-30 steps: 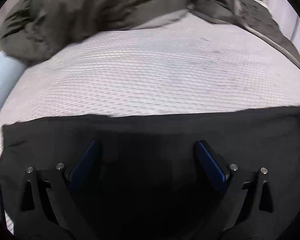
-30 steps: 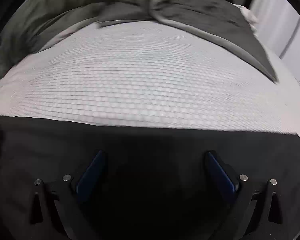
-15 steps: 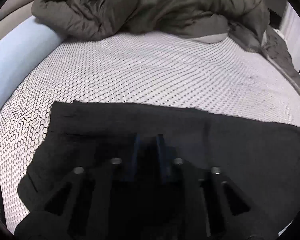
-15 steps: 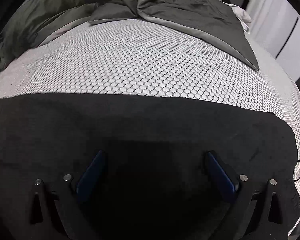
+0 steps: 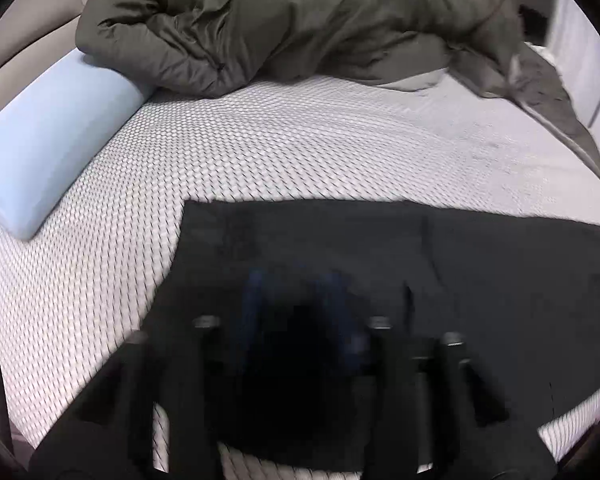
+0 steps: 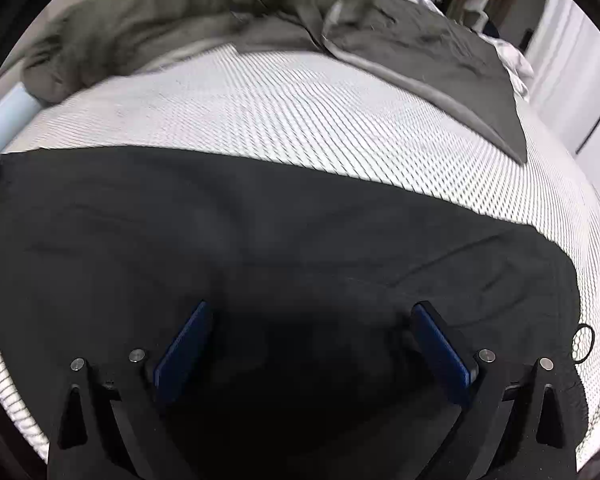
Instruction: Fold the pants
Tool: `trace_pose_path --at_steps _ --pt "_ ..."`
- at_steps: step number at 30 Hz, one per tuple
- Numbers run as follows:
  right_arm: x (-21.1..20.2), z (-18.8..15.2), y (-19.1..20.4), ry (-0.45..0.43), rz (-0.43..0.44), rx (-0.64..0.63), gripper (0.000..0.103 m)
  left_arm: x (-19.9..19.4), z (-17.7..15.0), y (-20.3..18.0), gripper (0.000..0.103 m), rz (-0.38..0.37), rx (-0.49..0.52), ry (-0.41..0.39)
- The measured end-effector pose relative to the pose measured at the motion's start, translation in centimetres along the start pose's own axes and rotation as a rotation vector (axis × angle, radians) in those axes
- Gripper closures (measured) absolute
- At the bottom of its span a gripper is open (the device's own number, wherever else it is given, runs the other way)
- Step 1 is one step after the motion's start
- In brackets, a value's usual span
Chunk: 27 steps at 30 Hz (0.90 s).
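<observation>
The black pants (image 5: 480, 280) lie flat across the near part of a white honeycomb-patterned bed (image 5: 300, 152). My left gripper (image 5: 296, 292) hovers over their left end; it is motion-blurred, its blue pads a short gap apart, and whether they pinch cloth is unclear. In the right wrist view the pants (image 6: 260, 220) fill the lower half of the frame. My right gripper (image 6: 310, 316) is wide open and empty just above them, blue pads far apart. A thin black loop (image 6: 584, 342) pokes out at the pants' right edge.
A crumpled olive-grey duvet (image 5: 300, 24) is piled along the far side of the bed, also in the right wrist view (image 6: 420, 44). A pale blue bolster (image 5: 52, 136) lies along the left edge. White cupboard doors (image 6: 572, 64) stand at right.
My left gripper closed from wide open about a second ago and is now slightly parted and blurred, shifted right along the pants. My right gripper stayed open and tilted a little.
</observation>
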State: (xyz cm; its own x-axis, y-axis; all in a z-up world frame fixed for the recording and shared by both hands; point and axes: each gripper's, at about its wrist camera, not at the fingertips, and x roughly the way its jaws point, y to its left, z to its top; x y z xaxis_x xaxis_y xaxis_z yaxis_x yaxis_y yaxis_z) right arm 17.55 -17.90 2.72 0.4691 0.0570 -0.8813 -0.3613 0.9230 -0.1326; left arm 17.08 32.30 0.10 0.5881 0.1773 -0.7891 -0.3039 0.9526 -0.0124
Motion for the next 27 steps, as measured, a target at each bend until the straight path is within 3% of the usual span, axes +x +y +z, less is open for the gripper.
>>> trace_pose_path --at_steps 3,6,8,11,15,18,20,23,27 --pt "-1.4 -0.1 0.7 -0.042 0.041 -0.025 0.002 1.1 -2.3 -1.0 0.051 0.02 0.088 0.041" --pt "-2.0 -0.4 1.7 -0.055 0.063 -0.039 0.002 2.1 -3.1 -0.3 0.053 -0.002 0.073 0.032" --pt "-1.9 -0.7 2.0 -0.046 0.06 -0.045 0.002 2.1 -2.8 1.0 0.076 0.004 0.026 0.023" --pt "-1.9 -1.3 1.9 -0.033 0.039 -0.063 0.002 1.8 -2.4 2.9 0.092 0.035 -0.02 0.022" --pt "-2.3 -1.8 1.4 -0.043 0.047 -0.054 0.002 -0.6 -3.8 3.1 0.092 0.046 -0.04 -0.007" --pt "-2.5 -2.0 1.3 -0.049 0.054 -0.057 0.002 -3.1 -5.9 1.6 0.091 -0.04 -0.029 -0.035" --pt "-2.7 -2.1 1.7 -0.057 0.069 -0.072 0.002 -2.7 -6.9 0.0 0.088 -0.095 0.039 0.0" --pt "-3.0 -2.3 2.3 -0.065 0.087 -0.096 0.002 -1.8 -7.6 -0.2 0.087 -0.064 0.066 0.006" --pt "-3.1 -2.9 2.4 -0.057 0.071 -0.115 0.002 -1.2 -7.3 3.2 0.091 0.017 -0.055 -0.014"
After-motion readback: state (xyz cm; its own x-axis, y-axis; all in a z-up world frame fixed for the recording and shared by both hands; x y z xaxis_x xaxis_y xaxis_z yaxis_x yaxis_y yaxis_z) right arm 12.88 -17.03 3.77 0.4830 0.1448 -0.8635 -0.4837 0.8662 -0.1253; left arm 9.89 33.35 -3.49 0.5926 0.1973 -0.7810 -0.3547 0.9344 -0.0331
